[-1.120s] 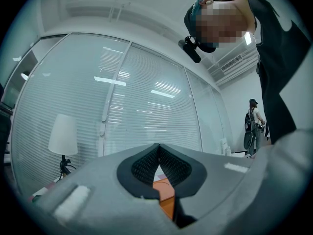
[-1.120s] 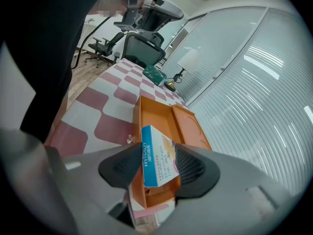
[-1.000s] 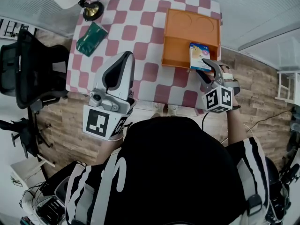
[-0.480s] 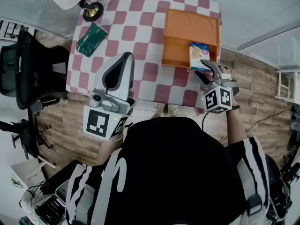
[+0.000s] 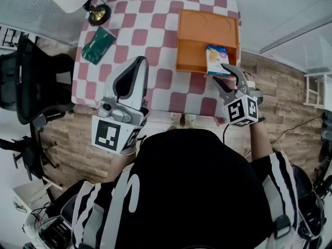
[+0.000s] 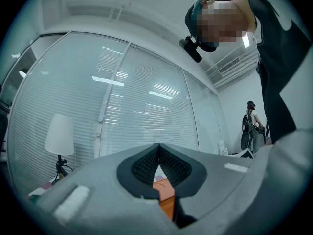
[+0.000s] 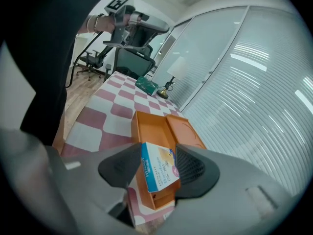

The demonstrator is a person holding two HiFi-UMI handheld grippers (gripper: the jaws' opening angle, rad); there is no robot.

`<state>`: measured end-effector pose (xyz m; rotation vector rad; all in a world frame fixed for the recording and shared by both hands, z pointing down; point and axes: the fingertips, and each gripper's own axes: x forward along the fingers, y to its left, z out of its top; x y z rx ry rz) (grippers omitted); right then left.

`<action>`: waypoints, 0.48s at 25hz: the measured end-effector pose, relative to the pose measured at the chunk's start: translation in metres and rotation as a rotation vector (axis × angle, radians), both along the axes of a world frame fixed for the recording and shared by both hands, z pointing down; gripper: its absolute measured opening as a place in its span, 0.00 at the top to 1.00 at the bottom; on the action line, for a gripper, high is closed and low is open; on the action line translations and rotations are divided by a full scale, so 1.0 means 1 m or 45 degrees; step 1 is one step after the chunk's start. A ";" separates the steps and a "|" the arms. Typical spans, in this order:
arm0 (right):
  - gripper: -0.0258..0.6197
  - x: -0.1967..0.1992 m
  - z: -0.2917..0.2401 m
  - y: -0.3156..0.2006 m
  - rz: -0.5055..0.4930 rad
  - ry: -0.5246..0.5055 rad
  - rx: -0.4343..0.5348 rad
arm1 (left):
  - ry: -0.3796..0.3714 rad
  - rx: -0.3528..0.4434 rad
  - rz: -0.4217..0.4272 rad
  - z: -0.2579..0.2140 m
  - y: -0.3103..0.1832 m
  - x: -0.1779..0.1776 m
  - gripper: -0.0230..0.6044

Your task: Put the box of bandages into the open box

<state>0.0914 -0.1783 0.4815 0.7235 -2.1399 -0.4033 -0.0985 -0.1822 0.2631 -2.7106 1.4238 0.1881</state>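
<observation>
The orange open box (image 5: pixel 193 56) lies at the far right of the checkered table (image 5: pixel 150 35), its lid (image 5: pixel 210 22) folded back. My right gripper (image 5: pixel 220 72) is shut on the white and blue box of bandages (image 5: pixel 217 60), which stands upright over the open box's near right end. In the right gripper view the box of bandages (image 7: pixel 161 165) sits between the two pads above the orange box (image 7: pixel 154 126). My left gripper (image 5: pixel 139 61) is raised over the table's near edge, shut and holding nothing. Its jaws (image 6: pixel 158 148) meet, and orange shows below them.
A green packet (image 5: pixel 101 37) lies at the table's far left, beside a brass-based lamp (image 5: pixel 98 12). A black office chair (image 5: pixel 31 82) stands left of the table. Window blinds run behind the table. Wooden floor surrounds it.
The right gripper keeps its hold on the box of bandages at the same place over the open box. The head view has shifted slightly. The left gripper has not moved.
</observation>
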 end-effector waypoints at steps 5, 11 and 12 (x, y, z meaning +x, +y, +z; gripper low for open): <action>0.65 0.004 -0.012 0.000 0.016 -0.053 0.031 | 0.001 0.006 0.022 -0.001 0.000 0.003 0.96; 0.65 0.000 -0.035 0.000 0.058 -0.154 0.046 | 0.007 0.010 0.037 -0.002 0.000 0.007 0.96; 0.65 0.000 -0.038 -0.001 0.059 -0.175 0.055 | 0.008 0.011 0.039 -0.002 -0.001 0.007 0.96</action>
